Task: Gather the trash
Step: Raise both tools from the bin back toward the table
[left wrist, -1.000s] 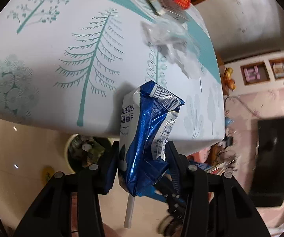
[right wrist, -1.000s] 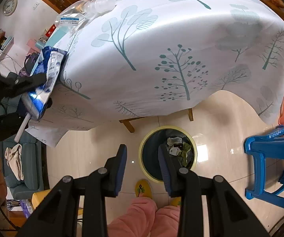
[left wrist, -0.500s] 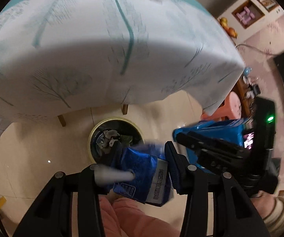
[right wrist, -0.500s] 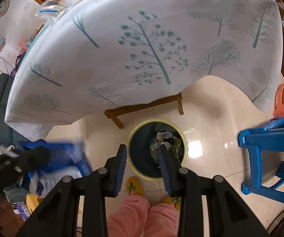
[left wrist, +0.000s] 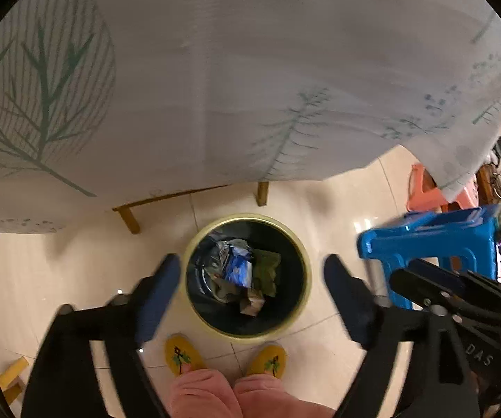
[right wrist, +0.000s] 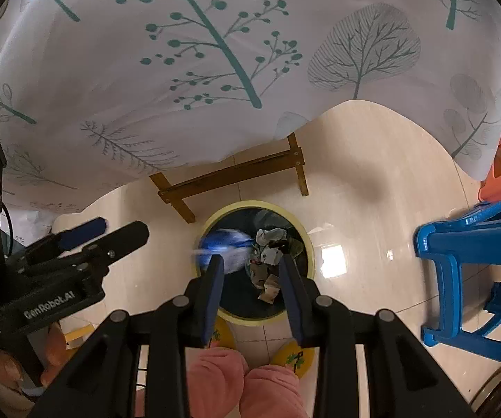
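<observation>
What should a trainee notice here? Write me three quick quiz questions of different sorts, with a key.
1. True or false: the left tongs grip the blue drink carton.
2. Which stands beside the trash bin? A. a green bucket B. a blue plastic stool C. a black chair
3. Short answer: what do the right tongs hold?

Key
1. False. Their jaws have just opened wide with nothing between them, and the carton is in the bin.
2. B
3. Nothing. Their pads stand apart over the bin.
</observation>
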The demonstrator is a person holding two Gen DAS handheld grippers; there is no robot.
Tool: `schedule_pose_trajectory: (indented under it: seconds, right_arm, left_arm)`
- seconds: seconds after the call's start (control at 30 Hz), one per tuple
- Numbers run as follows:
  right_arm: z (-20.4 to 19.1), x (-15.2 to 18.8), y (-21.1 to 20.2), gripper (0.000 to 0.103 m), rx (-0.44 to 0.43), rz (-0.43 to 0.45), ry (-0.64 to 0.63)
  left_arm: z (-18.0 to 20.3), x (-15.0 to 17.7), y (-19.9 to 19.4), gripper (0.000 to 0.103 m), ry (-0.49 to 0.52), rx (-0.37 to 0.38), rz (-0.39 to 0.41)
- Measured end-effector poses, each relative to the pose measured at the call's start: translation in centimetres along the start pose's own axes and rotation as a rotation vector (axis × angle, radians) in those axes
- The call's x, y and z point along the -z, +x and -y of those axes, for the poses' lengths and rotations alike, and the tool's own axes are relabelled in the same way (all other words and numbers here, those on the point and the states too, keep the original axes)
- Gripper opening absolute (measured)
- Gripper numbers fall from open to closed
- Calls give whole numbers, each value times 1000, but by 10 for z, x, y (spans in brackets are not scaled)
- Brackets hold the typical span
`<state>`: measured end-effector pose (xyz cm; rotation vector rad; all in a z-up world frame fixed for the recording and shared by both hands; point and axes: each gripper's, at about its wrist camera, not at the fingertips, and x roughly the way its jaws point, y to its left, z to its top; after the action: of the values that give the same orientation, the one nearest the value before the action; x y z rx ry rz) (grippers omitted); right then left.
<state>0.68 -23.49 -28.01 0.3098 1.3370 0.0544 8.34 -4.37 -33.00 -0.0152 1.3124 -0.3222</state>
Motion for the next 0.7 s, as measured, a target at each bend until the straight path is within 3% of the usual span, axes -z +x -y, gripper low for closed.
schedule_pose_trajectory:
  seconds: [0.27,0.7]
  right_arm:
    - [-4,-1,-11,33,-10,14,-3]
    - [-52,-16,-108,33,-58,69,-83]
  left_arm:
    - [-9,6,-27,87,-16,-33,48]
    - [-15,11,-149,87,-88,-93,67]
